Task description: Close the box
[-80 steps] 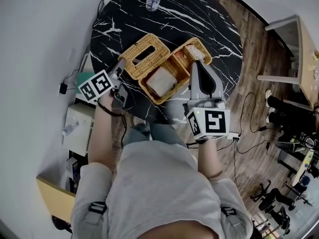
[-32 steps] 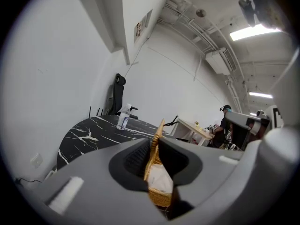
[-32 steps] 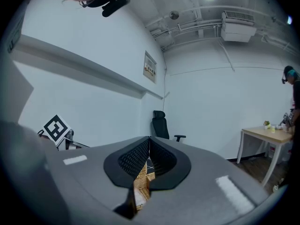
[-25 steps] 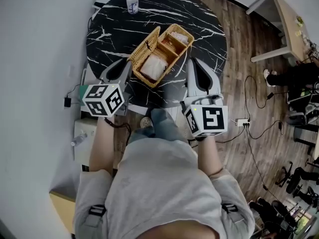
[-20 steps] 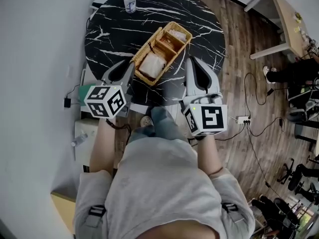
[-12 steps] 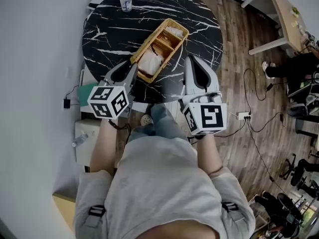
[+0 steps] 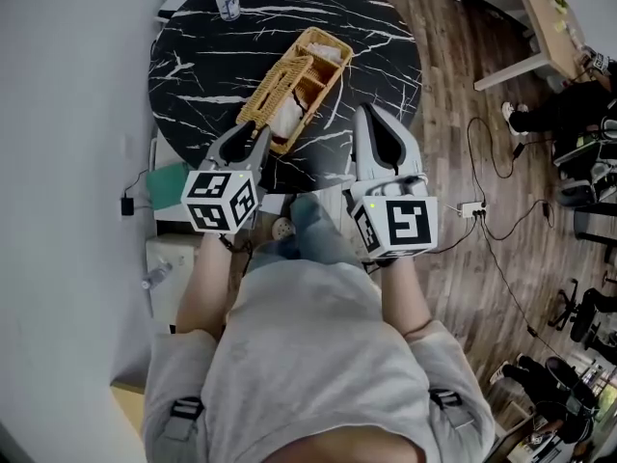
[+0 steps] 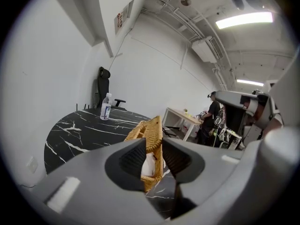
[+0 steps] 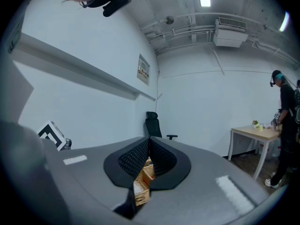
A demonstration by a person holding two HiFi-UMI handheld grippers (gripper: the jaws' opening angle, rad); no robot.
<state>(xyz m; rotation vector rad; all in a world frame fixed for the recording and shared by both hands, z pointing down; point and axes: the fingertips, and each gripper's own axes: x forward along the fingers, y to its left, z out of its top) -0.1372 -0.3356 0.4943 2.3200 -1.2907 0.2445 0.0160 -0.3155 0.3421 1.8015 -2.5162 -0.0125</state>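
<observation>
**Head view.** The wicker box (image 7: 323,61) lies near the near edge of the tabletop (image 7: 193,56). Its lid (image 7: 273,83) stands steeply raised along the left side and is not yet down. The left gripper (image 7: 253,131) is at the lid's near end. The right gripper (image 7: 370,114) is apart, to the right.

**Left gripper view.** The jaws have just been opening. The lid edge stands between them, but the pads are not pressing on it.

**Right gripper view.** The jaws are together and empty.

**Step.** The closing looks partway done. The next move calls for tipping the lid over onto the box rim.

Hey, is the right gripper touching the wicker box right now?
Apart. The head view shows the right gripper short of the wicker box, with a strip of bare black table between its tips and the box's wall.
</observation>
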